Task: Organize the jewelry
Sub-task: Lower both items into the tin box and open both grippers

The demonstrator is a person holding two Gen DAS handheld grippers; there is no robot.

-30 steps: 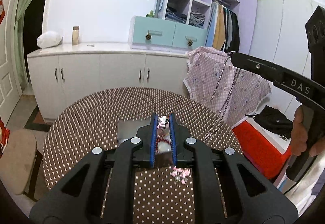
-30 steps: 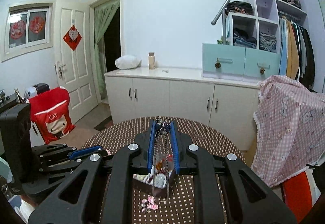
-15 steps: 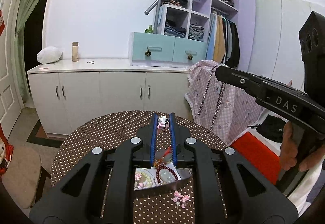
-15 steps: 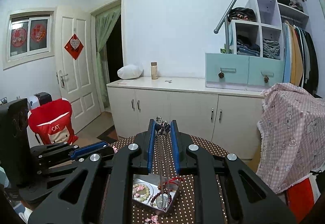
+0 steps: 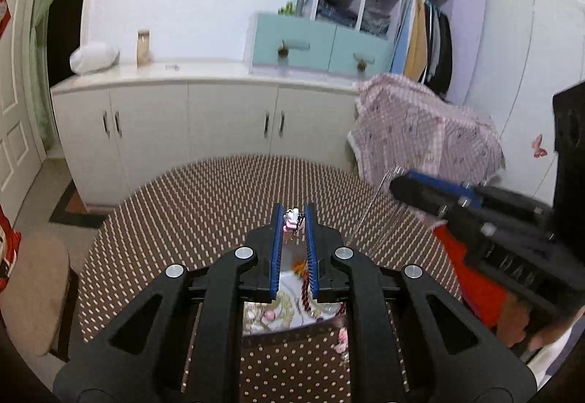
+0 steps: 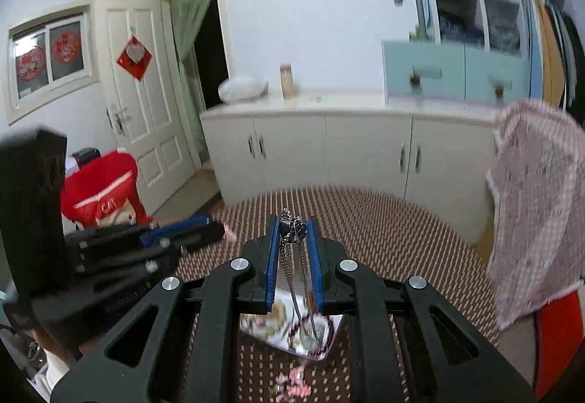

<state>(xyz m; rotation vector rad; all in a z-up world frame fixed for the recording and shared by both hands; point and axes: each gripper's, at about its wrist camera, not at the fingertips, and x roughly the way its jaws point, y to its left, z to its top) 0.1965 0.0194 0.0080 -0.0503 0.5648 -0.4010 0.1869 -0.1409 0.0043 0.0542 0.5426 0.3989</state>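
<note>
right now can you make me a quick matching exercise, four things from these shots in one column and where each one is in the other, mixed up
Things:
1. silver chain necklace
2. small pink and white charm
3. loose pink beaded piece
4. jewelry tray

Places:
A. on the dotted tablecloth, near side of the tray
B. pinched in the left gripper
C. hanging from the right gripper
D. on the table under both grippers, holding bracelets

Pairs: 1-C, 2-B, 3-A, 4-D
</note>
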